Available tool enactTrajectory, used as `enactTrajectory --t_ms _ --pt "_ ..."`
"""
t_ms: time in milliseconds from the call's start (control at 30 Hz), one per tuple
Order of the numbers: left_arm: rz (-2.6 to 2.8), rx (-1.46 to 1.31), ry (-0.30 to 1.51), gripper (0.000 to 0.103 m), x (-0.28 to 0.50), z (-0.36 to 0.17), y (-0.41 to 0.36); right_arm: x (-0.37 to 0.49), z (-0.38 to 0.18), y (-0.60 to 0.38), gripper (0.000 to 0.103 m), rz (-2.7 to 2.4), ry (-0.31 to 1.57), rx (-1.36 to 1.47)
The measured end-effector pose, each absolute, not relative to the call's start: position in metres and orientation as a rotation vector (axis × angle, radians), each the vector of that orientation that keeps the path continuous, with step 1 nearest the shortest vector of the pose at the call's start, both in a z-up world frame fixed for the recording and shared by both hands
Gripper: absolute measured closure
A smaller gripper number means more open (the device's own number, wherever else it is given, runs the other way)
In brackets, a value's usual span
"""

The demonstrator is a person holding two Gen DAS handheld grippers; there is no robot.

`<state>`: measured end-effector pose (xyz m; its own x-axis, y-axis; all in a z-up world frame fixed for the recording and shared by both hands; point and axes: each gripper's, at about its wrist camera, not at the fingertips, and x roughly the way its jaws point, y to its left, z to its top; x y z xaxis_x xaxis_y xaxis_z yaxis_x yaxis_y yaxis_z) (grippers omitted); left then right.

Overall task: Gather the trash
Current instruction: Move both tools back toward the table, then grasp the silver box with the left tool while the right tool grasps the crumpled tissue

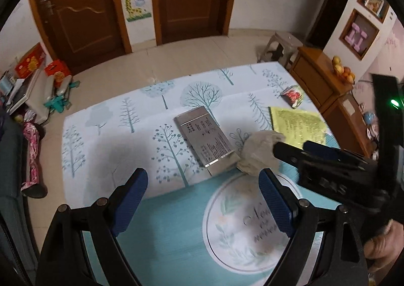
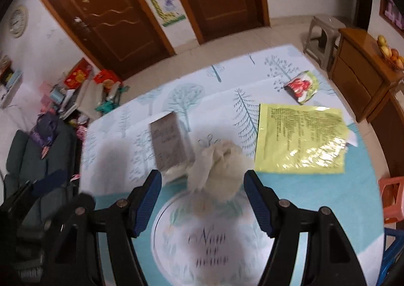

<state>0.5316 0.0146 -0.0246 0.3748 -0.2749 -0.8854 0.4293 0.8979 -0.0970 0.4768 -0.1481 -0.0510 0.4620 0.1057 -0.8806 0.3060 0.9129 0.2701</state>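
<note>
A crumpled grey tissue (image 1: 260,153) (image 2: 217,165) lies on the tree-patterned mat (image 1: 106,124) beside a flat silver box (image 1: 205,136) (image 2: 170,141). A yellow foil packet (image 1: 296,124) (image 2: 300,138) and a small red-and-green wrapper (image 1: 293,95) (image 2: 301,86) lie further right. My right gripper (image 2: 203,196) is open, its blue pads either side of the tissue and just short of it; in the left wrist view its fingers (image 1: 290,152) reach the tissue's right edge. My left gripper (image 1: 203,201) is open and empty, hovering over the mat near the box.
A round white emblem (image 1: 242,225) (image 2: 209,240) is printed on the mat's teal part. A wooden cabinet (image 1: 320,76) with fruit and a grey stool (image 1: 280,46) stand at the right. Red boxes and clutter (image 1: 38,79) lie at the left wall, with a dark sofa (image 2: 38,160).
</note>
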Motion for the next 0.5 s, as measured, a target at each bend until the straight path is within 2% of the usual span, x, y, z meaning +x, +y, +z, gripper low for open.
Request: enactTrajectory --t_ms 100,200,267,333,500 --pt "-0.468 0.162 1.125 0.015 0.549 -0.041 0.009 0.495 -0.079 -0.155 0.039 -0.181 1.147 0.461" --pt "-0.485 0.159 1.144 0.015 0.563 -0.053 0.006 0.506 -0.099 -0.158 0.054 -0.195 1.197 0.495" --pt "-0.489 0.151 1.162 0.015 0.571 -0.061 0.002 0.508 -0.107 -0.158 0.071 -0.166 1.203 0.523" --pt "-0.486 0.136 1.183 0.015 0.58 -0.067 -0.001 0.507 -0.105 -0.156 0.078 -0.144 1.184 0.525" --pt "-0.463 0.065 1.264 0.015 0.603 -0.088 -0.012 0.508 -0.101 -0.163 0.084 -0.129 1.167 0.555"
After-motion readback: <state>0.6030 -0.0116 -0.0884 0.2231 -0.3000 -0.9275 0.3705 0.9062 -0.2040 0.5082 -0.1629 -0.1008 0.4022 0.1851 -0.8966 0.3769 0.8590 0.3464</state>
